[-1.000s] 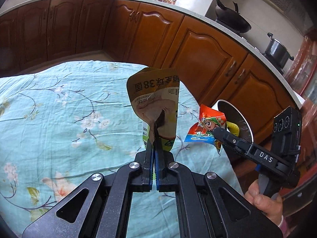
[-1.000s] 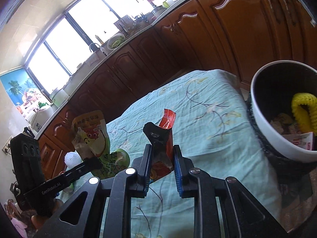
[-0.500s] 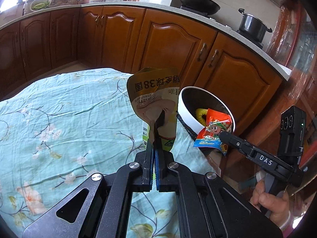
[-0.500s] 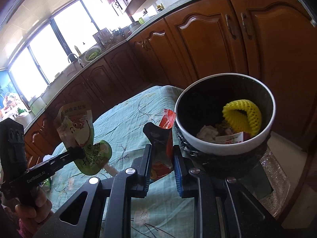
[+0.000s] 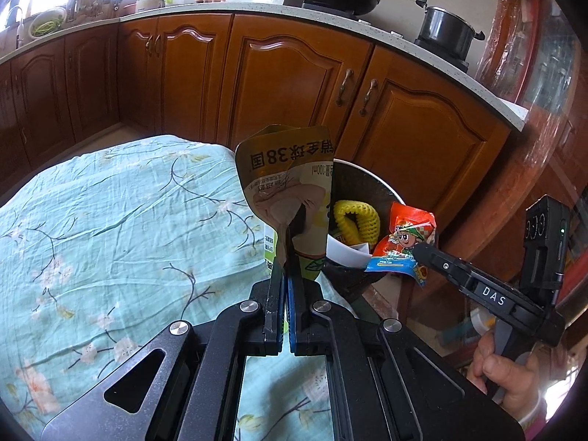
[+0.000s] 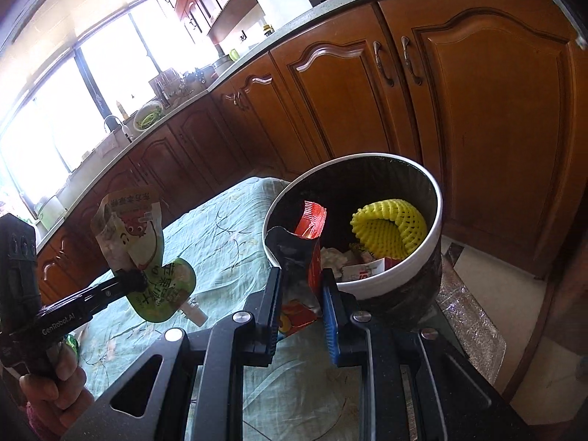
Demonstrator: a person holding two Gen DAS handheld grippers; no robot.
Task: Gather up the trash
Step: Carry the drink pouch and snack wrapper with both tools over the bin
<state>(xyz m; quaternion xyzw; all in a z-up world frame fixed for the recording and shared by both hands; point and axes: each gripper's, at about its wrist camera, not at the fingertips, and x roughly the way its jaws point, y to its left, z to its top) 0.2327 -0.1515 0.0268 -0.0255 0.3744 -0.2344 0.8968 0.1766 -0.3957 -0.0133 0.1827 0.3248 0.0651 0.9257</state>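
A: What does the drink pouch (image 5: 290, 198) hide in the left wrist view?
B: The near wall of the trash bin (image 5: 371, 183); its base is hidden too.
A: And the red snack wrapper (image 6: 307, 257) in the right wrist view?
B: Its lower end is hidden behind the right gripper (image 6: 301, 294); the scraps under the yellow foam net (image 6: 389, 229) are too jumbled to name.

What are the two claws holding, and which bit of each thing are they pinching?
The left claw pinches the green drink pouch near its lower middle. The right claw pinches the red snack wrapper around its lower half, in front of the bin.
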